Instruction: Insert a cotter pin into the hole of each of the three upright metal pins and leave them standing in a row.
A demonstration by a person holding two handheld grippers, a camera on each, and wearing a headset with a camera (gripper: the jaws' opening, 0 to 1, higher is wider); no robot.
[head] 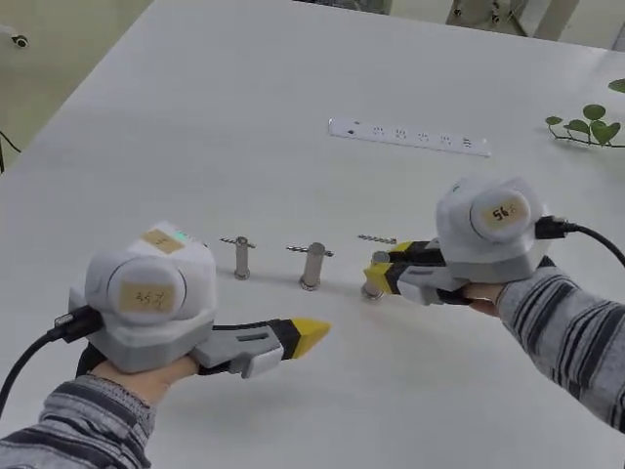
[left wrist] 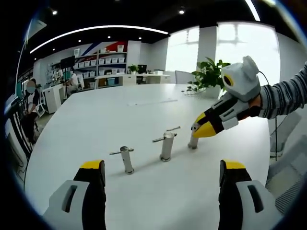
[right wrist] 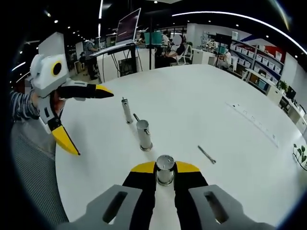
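A broad white desk (head: 195,117) with a matte, bare top carries the work. A long white power strip (head: 408,136) lies flat further back on it, and a leafy plant (head: 591,125) reaches in at its right edge.

Three metal pins stand upright in a row near the front. The left metal pin (head: 241,258) and the middle metal pin (head: 312,266) each have a cotter pin (head: 237,241) through the hole near the top, sticking out sideways. The right gripper (head: 379,278) has its yellow-tipped jaws pinching the third metal pin (right wrist: 165,175), one jaw on each side of it. A loose cotter pin (right wrist: 206,154) lies flat on the desk just beyond that pin, apart from it.

The left gripper (left wrist: 162,166) hangs over the near part of the desk with its jaws spread wide and nothing between them, pointing toward the row.

Around the desk is an open office. There are shelves (left wrist: 103,60) with boxes along one wall, other desks with monitors (right wrist: 127,26), bright windows (left wrist: 240,43), long light strips (left wrist: 96,31) on a dark ceiling, and people standing well back.
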